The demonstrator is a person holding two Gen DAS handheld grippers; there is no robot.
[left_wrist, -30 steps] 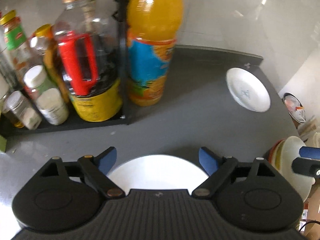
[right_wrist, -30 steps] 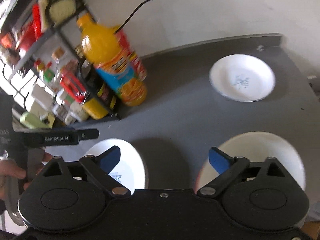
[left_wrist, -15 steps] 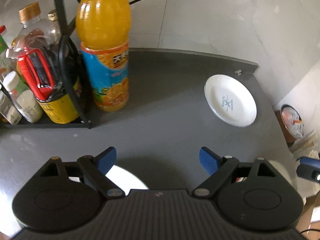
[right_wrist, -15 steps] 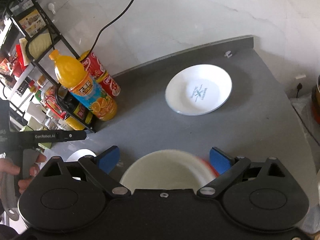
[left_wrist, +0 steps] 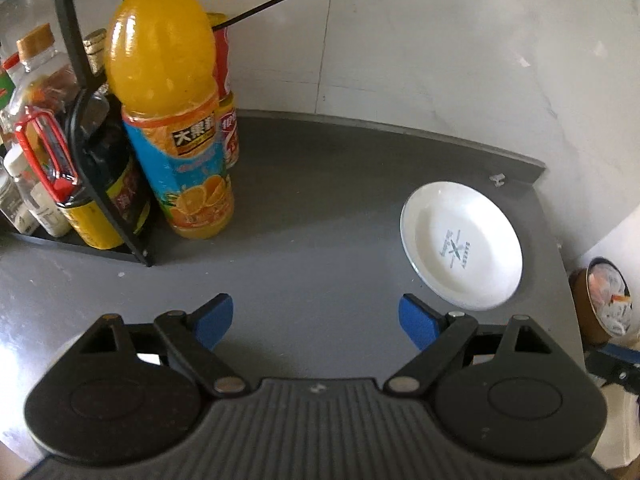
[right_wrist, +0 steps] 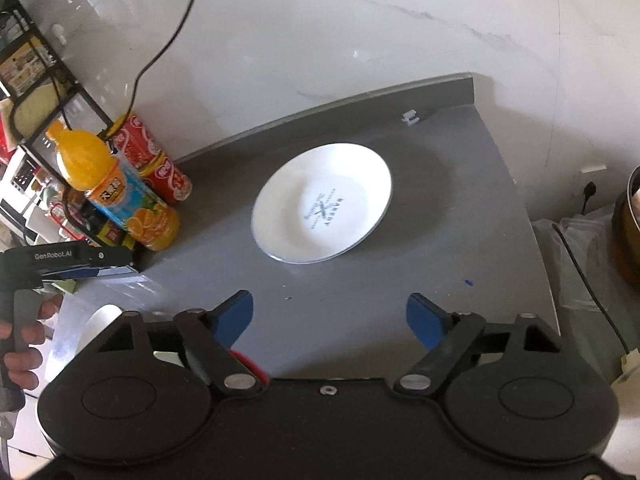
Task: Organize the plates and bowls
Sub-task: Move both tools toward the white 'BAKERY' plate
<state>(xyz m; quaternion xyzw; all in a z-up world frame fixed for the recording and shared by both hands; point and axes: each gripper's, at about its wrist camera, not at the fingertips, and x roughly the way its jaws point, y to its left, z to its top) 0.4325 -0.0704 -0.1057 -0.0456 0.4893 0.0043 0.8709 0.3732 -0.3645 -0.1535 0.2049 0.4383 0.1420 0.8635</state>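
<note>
Both grippers, left (left_wrist: 316, 322) & right (right_wrist: 330, 318), fingers apart, empty; white plate (right_wrist: 322, 204) alone on surface (right_wrist: 440, 280), nothing stacked yet.

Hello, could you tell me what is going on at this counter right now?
A person holds a gripper in each hand above a grey counter. Both the left gripper and the right gripper have open jaws holding nothing. One white plate lies flat ahead, well apart from the orange juice bottle.

A plate (right_wrist: 322, 204) lies on the counter (right_wrist: 440, 280), right of the juice bottle (right_wrist: 116, 192).
</note>
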